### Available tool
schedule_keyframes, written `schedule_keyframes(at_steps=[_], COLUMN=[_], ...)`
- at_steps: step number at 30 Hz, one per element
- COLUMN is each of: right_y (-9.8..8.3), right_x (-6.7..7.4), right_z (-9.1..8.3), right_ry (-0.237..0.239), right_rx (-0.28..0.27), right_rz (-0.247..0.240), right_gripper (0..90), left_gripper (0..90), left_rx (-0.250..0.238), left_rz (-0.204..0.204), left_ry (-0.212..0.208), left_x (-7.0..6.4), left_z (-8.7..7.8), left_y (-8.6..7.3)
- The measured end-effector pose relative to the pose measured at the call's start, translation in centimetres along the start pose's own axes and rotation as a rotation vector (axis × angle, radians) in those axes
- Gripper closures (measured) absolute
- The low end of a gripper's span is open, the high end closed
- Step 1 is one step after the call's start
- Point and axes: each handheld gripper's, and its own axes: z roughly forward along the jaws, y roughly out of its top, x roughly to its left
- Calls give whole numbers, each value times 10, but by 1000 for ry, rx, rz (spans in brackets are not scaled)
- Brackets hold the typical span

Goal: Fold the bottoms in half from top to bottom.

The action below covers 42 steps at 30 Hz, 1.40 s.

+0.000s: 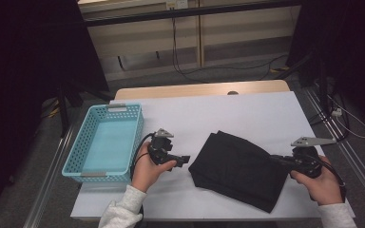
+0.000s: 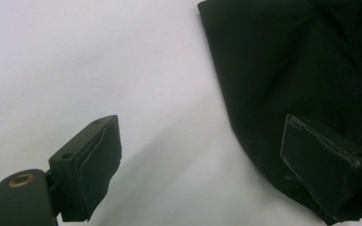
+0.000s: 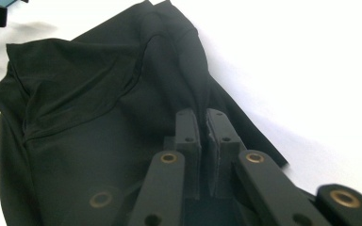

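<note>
**Folding the black cloth: right side pinched, left side waiting**

From the high view, I am working on the black cloth (image 1: 240, 168), which is lying on the white table (image 1: 247, 109) between my two hands, with the blue basket (image 1: 105, 142) well apart at the left. My right gripper (image 1: 278, 160) is reaching into the cloth's right edge; my left gripper (image 1: 185, 160) is hanging just beside its left corner. To fold well, I judge I should be lifting the pinched edge only enough to clear the layers and carrying it across evenly, while the left pins the near corner so the stack is not sliding.

In the left gripper view, my left gripper (image 2: 202, 160) is standing wide, gripping nothing; the cloth's edge (image 2: 283, 70) is running in by the right-hand pad.

In the right gripper view, my right gripper (image 3: 203, 122) is squeezing nearly closed on a raised ridge of the cloth (image 3: 99, 103), fabric puckering up between the pads.
</note>
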Motion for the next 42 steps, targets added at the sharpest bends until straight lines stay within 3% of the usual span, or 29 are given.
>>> schedule_keyframes(at_steps=[13,20,25,28,30,34,39,42], right_y=[-16,-17,-18,-18,-19,-19,-13,-6], right_x=[-11,-13,-12,-11,-12,-12,-5,-3], right_z=[14,19,20,22,22,21,24,23], right_ry=[-46,-56,-108,-100,-99,-75,-80,-50], right_rx=[109,109,116,126,116,115,137,102], right_rz=[24,31,-8,1,17,16,-51,-49], right_gripper=[845,839,673,632,641,844,865,872], left_gripper=[128,129,128,128,128,128,128,128], left_rx=[16,16,10,10,12,11,11,12], left_rz=[4,7,3,4,3,3,2,1], left_ry=[-6,-9,-11,-11,-11,-13,-8,-8], left_x=[-2,-4,-3,-3,-3,-3,-2,-1], left_z=[4,4,3,3,3,3,3,2], left_y=[-1,-1,-1,-1,-2,-1,-1,-1])
